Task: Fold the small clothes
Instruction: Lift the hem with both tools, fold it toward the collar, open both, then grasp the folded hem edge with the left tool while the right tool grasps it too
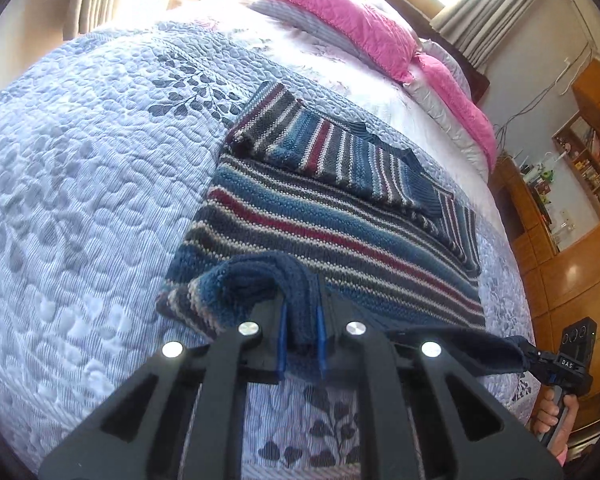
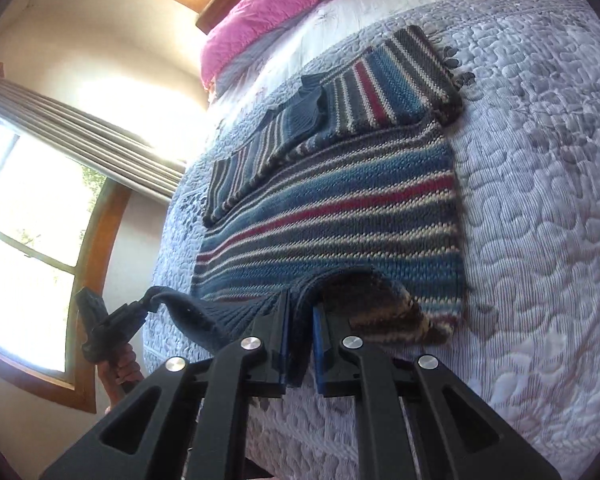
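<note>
Left tool (image 1: 302, 344) pinches the navy ribbed hem (image 1: 260, 276) of the striped sweater (image 1: 320, 216), lifted off the bed quilt (image 1: 80, 184). Right tool (image 2: 300, 344) clamps the same hem further along. Both sleeves (image 2: 380, 92) already lie folded across the chest. Judged remaining: carry the hem up toward the collar, then flatten.

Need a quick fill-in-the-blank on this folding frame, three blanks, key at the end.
1. Both tongs, left and right, grip the sweater's ____ hem.
2. The striped knit sweater lies on a quilted ____ bedspread.
3. The pillows at the headboard are ____.

Missing words: bottom; lavender; pink
</note>
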A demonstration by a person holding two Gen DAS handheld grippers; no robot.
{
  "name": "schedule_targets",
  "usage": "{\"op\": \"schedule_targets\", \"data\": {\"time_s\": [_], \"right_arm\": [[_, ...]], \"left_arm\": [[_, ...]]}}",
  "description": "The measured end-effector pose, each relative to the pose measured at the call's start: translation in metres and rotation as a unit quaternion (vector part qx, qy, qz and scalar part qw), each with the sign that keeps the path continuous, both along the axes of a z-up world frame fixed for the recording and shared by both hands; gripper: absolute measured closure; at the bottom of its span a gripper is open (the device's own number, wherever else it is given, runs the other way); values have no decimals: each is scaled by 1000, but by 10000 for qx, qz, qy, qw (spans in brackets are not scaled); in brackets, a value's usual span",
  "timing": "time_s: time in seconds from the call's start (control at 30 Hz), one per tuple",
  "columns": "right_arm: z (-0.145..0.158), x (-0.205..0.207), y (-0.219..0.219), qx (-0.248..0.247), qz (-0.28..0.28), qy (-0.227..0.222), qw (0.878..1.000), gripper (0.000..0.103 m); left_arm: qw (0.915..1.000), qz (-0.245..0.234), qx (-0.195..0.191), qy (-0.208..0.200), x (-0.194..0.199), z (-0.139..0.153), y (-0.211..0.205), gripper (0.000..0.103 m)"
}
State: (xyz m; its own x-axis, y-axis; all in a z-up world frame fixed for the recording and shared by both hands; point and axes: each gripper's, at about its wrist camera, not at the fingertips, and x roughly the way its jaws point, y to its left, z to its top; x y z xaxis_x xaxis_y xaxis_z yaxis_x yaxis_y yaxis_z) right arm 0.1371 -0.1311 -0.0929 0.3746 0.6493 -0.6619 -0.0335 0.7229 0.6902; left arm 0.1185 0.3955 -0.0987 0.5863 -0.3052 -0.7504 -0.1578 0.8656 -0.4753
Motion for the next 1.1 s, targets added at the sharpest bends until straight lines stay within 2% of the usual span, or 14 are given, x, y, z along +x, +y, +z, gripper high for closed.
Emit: {"op": "schedule_targets", "data": {"time_s": [0.23, 0.43, 0.6, 0.63, 0.7, 0.73, 0.77, 0.8, 0.83, 0.9, 0.97, 1.1], "right_arm": [[-37, 73, -1, -16, -31, 474, 9989, 94], [-79, 108, -3, -59, -14, 879, 9961, 92], [-86, 116, -10, 160, 108, 926, 9955, 90], [-85, 116, -12, 199, 135, 906, 9956, 89], [-81, 114, -17, 393, 173, 886, 9951, 80], [-79, 112, -20, 487, 200, 870, 9948, 77], [-75, 110, -24, 414, 134, 827, 9956, 61], [-70, 108, -29, 211, 28, 757, 9969, 42], [-65, 106, -34, 60, -48, 695, 9976, 36], [-58, 102, -44, 163, -108, 615, 9979, 35], [-48, 98, -47, 10, -71, 464, 9989, 35], [-31, 96, -32, -506, 333, 177, 9980, 33]], "left_arm": [[9991, 80, -95, 413, 67, -41, 2, 93], [9966, 151, -177, 792, 104, -84, 3, 90], [9962, -6, -225, 838, 112, -86, 4, 86], [9960, -59, -284, 848, 112, -84, 6, 80], [9960, -33, -475, 758, 108, -75, 16, 58], [9966, 119, -457, 681, 103, -68, 23, 29], [9971, 329, -397, 566, 98, -60, 32, 22], [9972, 481, -390, 429, 93, -52, 41, 22], [9971, 494, -426, 384, 91, -47, 48, 22], [9974, 464, -432, 334, 88, -40, 58, 22], [9988, 323, -229, 274, 88, -35, 60, 22], [9980, -480, 302, 292, 102, -38, 37, 22]]}}
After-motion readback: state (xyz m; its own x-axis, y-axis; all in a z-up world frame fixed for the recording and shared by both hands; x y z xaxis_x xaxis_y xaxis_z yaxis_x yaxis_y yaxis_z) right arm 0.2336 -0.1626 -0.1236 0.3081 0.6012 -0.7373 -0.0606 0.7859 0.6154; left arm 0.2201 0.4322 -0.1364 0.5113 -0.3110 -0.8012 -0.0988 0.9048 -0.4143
